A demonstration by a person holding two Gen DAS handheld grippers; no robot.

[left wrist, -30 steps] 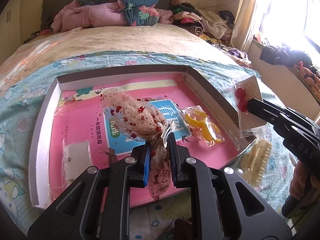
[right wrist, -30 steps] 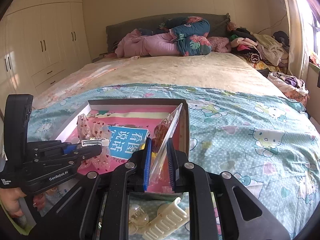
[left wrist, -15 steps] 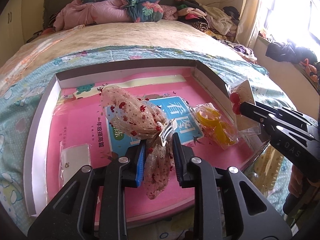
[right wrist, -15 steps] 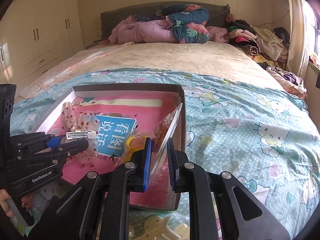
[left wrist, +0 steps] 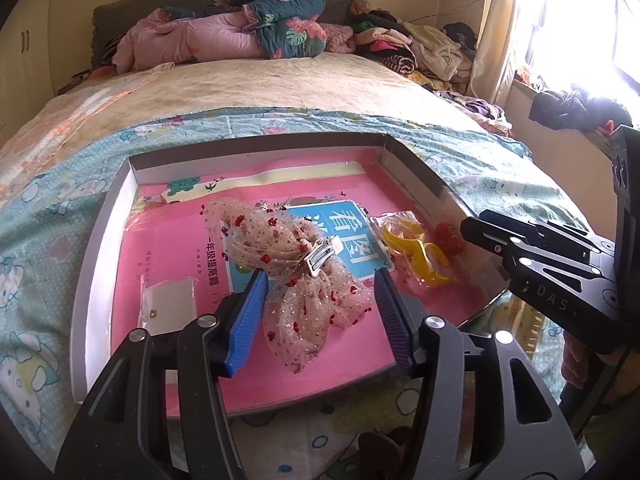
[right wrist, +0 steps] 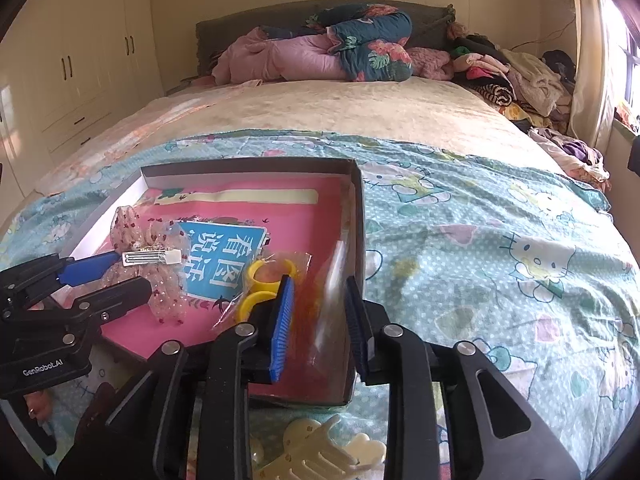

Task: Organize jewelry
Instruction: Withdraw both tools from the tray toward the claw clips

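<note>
A shallow box (left wrist: 92,280) lined with a pink book lies on the bedspread. The beige lace bow hair clip (left wrist: 296,264) rests on the book, loose between the pads of my left gripper (left wrist: 320,312), whose jaws are opening. My right gripper (right wrist: 320,312) hovers at the box's right wall (right wrist: 358,216), its jaws also opening. A clear packet with a red piece (right wrist: 324,292) is blurred between them, untouched by the pads. In the left wrist view that red packet (left wrist: 446,236) lies beside the yellow rings packet (left wrist: 412,248), just ahead of the right gripper (left wrist: 476,232).
A small white packet (left wrist: 168,300) lies in the box's near left part. A cream claw clip (right wrist: 324,452) sits on the bedspread in front of the box. Bedding and clothes are piled at the bed's head (right wrist: 340,52). A wardrobe (right wrist: 80,64) stands at the left.
Both grippers have gone from shut to open. The lace bow has dropped onto the pink book. The red packet has slipped from the right gripper's pads down into the box's right side.
</note>
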